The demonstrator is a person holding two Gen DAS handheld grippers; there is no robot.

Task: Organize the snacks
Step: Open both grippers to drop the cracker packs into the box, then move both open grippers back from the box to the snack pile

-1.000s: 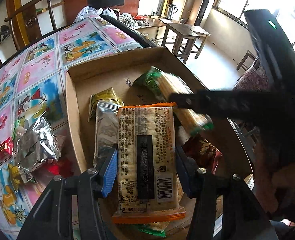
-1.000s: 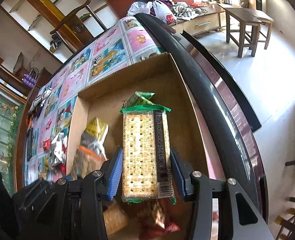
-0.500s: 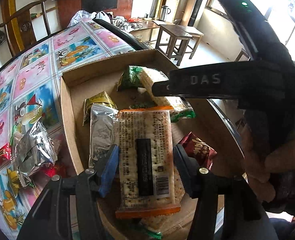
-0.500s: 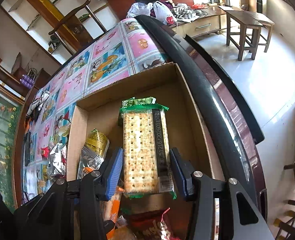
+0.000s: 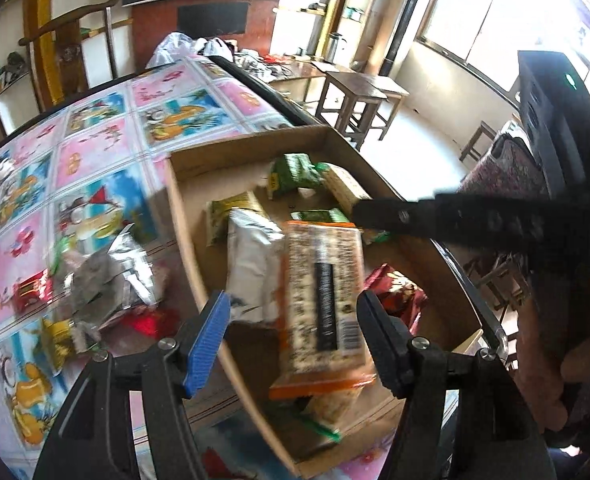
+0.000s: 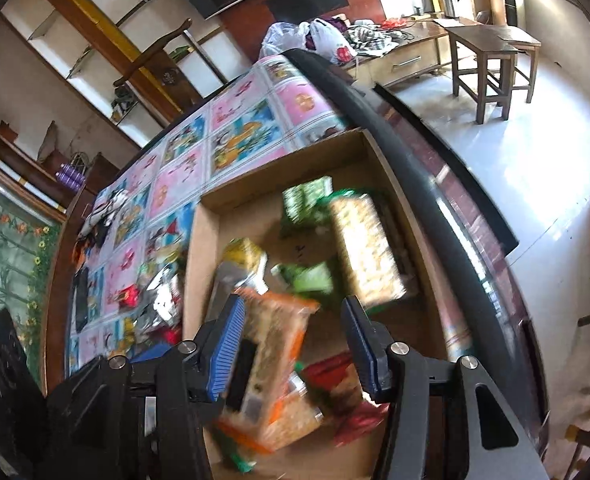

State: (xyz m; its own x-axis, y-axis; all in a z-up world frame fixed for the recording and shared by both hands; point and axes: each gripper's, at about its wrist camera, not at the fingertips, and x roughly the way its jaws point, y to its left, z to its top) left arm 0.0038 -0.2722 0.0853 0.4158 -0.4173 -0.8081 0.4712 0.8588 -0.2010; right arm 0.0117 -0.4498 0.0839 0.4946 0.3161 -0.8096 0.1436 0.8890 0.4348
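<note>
We see both tongs spread wide, gripping nothing: left gripper [image 5: 293, 320], right gripper [image 6: 291, 328]. The glossy orange-edged rectangular cracker pack [image 5: 323, 304], barcode unreadable, lies inside the shallow brown cardboard box [image 5: 183, 216], at 6 o'clock.

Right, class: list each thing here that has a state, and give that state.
left hand-held gripper: open
right hand-held gripper: open
orange cracker pack: released, lying in box
green cracker pack: released, lying in box
cardboard box: open-topped, holding snacks

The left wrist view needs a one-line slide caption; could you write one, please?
Open left gripper above an orange-edged cracker pack lying in the cardboard box among other snacks.
</note>
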